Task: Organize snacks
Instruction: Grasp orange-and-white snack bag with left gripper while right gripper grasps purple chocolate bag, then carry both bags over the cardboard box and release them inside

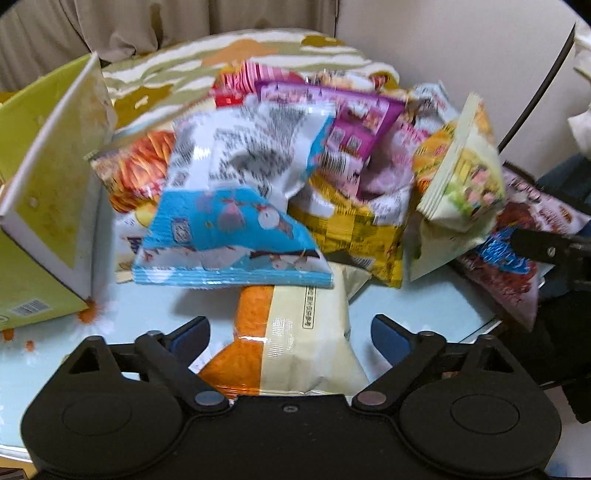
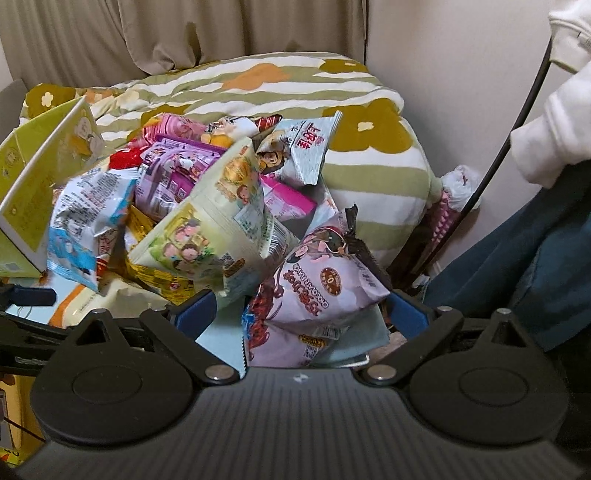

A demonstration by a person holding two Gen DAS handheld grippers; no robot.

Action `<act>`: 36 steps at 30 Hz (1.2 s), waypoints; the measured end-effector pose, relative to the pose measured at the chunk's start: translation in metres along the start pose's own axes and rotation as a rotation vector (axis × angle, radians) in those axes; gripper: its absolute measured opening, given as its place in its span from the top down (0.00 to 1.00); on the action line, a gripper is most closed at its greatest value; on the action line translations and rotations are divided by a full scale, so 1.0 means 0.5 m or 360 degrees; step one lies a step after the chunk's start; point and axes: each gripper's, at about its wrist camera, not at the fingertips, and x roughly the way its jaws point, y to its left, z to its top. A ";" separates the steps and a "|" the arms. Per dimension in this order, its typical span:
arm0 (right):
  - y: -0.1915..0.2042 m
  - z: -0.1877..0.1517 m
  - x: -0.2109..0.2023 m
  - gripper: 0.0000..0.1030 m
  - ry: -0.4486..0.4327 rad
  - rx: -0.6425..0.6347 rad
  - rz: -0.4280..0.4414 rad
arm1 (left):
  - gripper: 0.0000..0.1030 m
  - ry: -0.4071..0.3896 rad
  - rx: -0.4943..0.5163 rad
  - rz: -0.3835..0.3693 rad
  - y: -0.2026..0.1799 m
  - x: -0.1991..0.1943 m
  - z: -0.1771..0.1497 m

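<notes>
The snacks lie in a loose heap on the surface (image 1: 406,306), which looks like pale glass with small orange flowers printed on it. Nearest the left tongs (image 1: 290,332) is a cream and orange bag (image 1: 295,343), flat on the glass with a blue bag (image 1: 225,236) leaning over its far end. The left tongs are spread wide, one finger either side of the cream bag, and no pad presses on it. The right tongs (image 2: 301,314) are likewise apart, straddling a lilac bag (image 2: 317,295) at the near right of the heap without clear contact.

These are puffed foil bags: probably light, soft, slick and crackly, with brittle contents (squeezing the belly would likely crush them). The crimped seam or a flat corner looks the safer hold. Lifting one may topple its neighbours.

A yellow-green box (image 1: 44,192) stands open at the left, apparently where bags go. Behind the heap is a flowered quilt (image 2: 258,88), then beige curtains (image 2: 184,33) and a plain wall.
</notes>
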 end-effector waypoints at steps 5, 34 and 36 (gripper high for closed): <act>0.000 0.000 0.025 0.00 0.0029 -0.0022 0.0017 | 0.18 0.0036 -0.0020 0.0010 0.002 0.026 -0.005; 0.003 0.005 0.013 0.22 -0.0042 -0.0126 -0.0091 | 0.34 -0.0090 -0.0083 -0.0146 -0.020 -0.057 -0.010; 0.001 0.006 0.001 0.22 -0.0056 -0.0119 -0.0094 | 0.34 -0.0105 -0.0084 -0.0156 -0.025 -0.073 -0.012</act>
